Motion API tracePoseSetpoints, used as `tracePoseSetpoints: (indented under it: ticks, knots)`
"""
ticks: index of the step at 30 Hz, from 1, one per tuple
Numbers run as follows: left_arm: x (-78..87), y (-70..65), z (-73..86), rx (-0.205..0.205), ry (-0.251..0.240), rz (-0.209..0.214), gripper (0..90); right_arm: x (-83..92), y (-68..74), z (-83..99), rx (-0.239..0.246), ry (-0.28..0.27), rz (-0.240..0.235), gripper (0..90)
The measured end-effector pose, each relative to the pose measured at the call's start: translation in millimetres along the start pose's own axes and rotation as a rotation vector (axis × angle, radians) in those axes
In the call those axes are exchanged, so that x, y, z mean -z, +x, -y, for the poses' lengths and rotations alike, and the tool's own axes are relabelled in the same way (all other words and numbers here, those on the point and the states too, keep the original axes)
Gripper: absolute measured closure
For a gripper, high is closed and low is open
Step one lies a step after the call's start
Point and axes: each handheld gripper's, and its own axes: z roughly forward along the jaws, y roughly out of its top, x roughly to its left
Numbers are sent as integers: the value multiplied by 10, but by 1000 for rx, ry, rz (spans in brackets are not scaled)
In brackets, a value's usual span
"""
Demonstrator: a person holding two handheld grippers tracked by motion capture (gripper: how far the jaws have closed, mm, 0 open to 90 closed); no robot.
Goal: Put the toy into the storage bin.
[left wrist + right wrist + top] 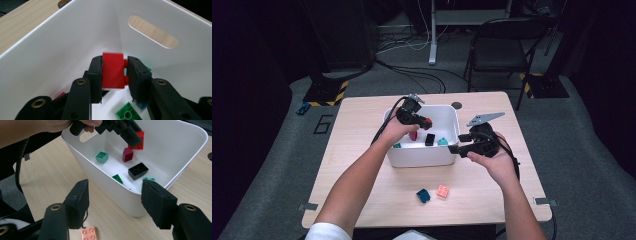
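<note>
**Hidden and cut-off parts around the white bin**

The green brick (pixel 128 113) is cut by the bottom edge of the left gripper view, and the teal brick (pixel 149 68) is largely covered by a jaw. The pink brick (pixel 89 233) is clipped at the bottom edge — partly masked too (by the near jaw). In the high view the red brick (pixel 427 122) is too small to be made out.

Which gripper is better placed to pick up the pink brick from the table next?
Probably right: the right gripper is open with the pink plastic brick just below, while the left gripper holds a red brick over the white bin.
</note>
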Motion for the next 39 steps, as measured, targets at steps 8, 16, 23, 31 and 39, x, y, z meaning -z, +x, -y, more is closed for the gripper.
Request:
tracePoseSetpoints:
  ticks: [8,16,23,31,39]
  knots:
    - [8,-55,-5,-20,6,0,589,0,-13,2,2,-1,0,386]
    - [311,-199,-41,-42,-53,-2,562,-9,-17,5,0,1,2,385]
    - [541,-368,6,-90,-53,12,555,-13,-5,2,-3,4,4,386]
    - [725,-600,169,-137,-70,53,553,-3,-13,2,-2,1,8,385]
    - [794,-820,370,-177,-67,73,551,-10,2,-1,1,5,8,385]
